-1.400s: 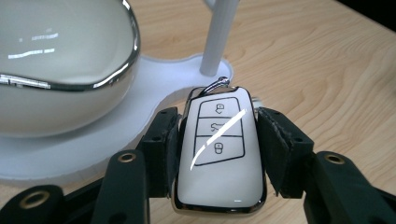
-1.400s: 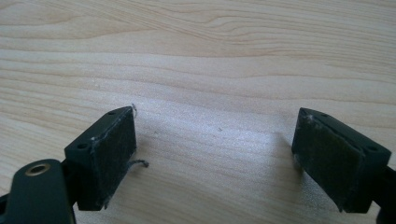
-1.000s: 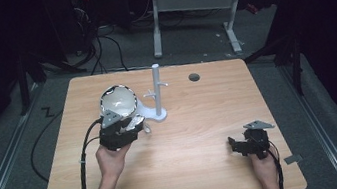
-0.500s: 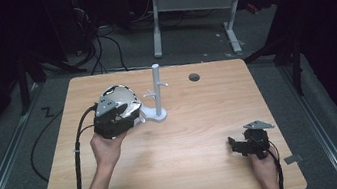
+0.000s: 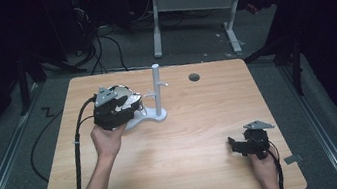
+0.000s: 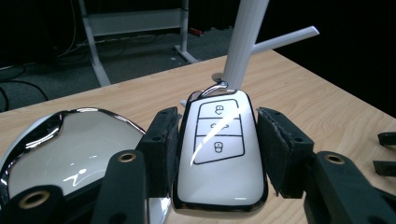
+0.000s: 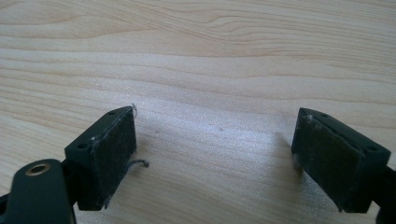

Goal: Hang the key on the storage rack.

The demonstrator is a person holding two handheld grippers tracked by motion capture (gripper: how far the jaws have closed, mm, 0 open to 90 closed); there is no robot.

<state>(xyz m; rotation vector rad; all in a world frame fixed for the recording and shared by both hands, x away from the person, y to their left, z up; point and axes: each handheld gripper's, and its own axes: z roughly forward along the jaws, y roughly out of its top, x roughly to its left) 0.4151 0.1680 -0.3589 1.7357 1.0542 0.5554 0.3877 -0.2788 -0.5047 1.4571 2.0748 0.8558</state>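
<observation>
Nearest me, my right gripper (image 5: 237, 145) sits low at the near right of the wooden table (image 5: 203, 135), its jaws spread wide and empty. In the right gripper view the two black pads (image 7: 114, 149) stand well apart with only bare wood grain between them.

Farther in, on my left, my left hand (image 5: 107, 136) holds the left gripper (image 6: 215, 149) toward the middle of the table. In the left gripper view a white car key fob (image 6: 219, 154) sits between the jaws. The left pad presses against the fob's side; on the right I see a thin dark gap, so I cannot tell whether the grip is firm on both sides. The fob's long axis runs straight away from the camera, along the jaws. Its button face is up, three outlined buttons in a column, and its metal ring (image 6: 214, 88) leads at the far end, pointing at the stand.

Beside the fob on the left lies a glossy chrome-edged white object (image 6: 70, 149), rounded; what it is I cannot tell.

Just beyond the ring rises the white post (image 6: 243, 42) of the stand (image 5: 156, 96), upright, with a thin peg (image 6: 285, 38) slanting off to the right. In the high view the stand's flat base rests on the table, just beside the gripper, and a small dark hole (image 5: 194, 77) lies beyond it.
</observation>
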